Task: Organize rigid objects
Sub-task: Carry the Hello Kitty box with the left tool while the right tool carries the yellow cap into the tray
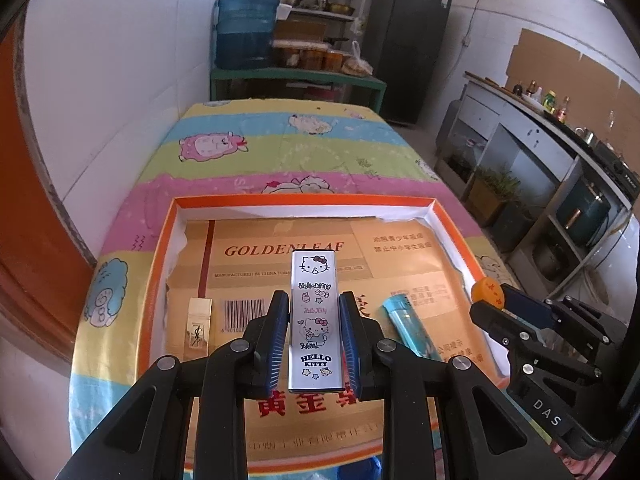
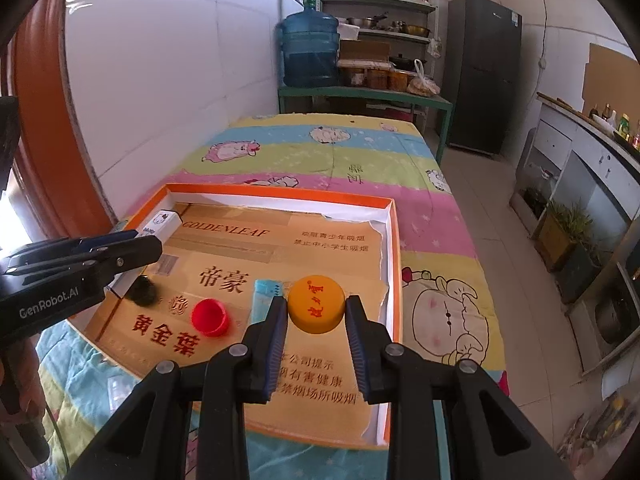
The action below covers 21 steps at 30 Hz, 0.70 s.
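Note:
My left gripper [image 1: 314,304] is shut on a white Hello Kitty lighter [image 1: 315,320] and holds it over the orange-rimmed box [image 1: 304,201]. The lighter's tip shows in the right wrist view [image 2: 160,222]. My right gripper [image 2: 316,306] is shut on an orange bottle cap [image 2: 317,304] above the box's right side [image 2: 396,264]. The cap also shows in the left wrist view [image 1: 486,290]. In the box lie a light blue lighter [image 1: 410,330], a gold lighter [image 1: 198,328], a red cap [image 2: 210,317] and a small black object [image 2: 142,290].
The box sits on a table with a striped cartoon cloth [image 1: 280,148]. A white wall [image 1: 120,80] runs along the left. Behind the table stand a green shelf with a blue water jug [image 1: 246,28] and a dark fridge [image 1: 406,52]. Counters [image 1: 560,152] line the right.

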Each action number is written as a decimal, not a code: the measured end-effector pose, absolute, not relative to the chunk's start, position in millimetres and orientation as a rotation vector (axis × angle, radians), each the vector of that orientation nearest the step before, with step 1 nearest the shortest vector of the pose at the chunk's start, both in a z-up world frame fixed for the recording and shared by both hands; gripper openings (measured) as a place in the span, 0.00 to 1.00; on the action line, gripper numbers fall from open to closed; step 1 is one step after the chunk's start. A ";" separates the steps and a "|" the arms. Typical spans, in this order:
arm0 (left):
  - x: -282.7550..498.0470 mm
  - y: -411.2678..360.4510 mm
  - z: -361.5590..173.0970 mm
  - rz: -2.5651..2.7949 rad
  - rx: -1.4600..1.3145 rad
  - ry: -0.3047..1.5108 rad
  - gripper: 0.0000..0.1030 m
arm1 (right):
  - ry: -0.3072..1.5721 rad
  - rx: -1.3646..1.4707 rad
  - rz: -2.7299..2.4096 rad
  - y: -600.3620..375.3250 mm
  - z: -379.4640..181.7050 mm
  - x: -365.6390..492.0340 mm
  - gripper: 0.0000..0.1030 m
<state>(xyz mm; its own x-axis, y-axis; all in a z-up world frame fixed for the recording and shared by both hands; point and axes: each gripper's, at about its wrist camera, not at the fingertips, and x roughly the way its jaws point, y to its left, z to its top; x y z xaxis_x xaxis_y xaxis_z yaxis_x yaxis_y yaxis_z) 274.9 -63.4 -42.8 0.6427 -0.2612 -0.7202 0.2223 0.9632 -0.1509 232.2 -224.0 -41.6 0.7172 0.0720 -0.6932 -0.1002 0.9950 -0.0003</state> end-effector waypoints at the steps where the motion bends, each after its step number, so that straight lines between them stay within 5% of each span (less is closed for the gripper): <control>1: 276.5 -64.4 -44.0 -0.274 -0.050 0.832 0.26 | 0.768 -0.041 0.095 -224.1 -42.7 234.8 0.29; 21: 318.7 -86.2 -75.7 -0.273 -0.032 0.943 0.26 | 0.875 -0.052 0.097 -225.4 -72.3 282.4 0.29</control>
<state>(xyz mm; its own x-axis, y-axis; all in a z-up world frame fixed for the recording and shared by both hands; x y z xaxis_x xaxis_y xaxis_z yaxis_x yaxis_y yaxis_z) 318.7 -86.2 -75.7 0.5558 -0.2455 -0.7943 0.2173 0.9651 -0.1463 282.4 -225.4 -72.3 0.6372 0.0638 -0.7680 -0.1060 0.9944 -0.0053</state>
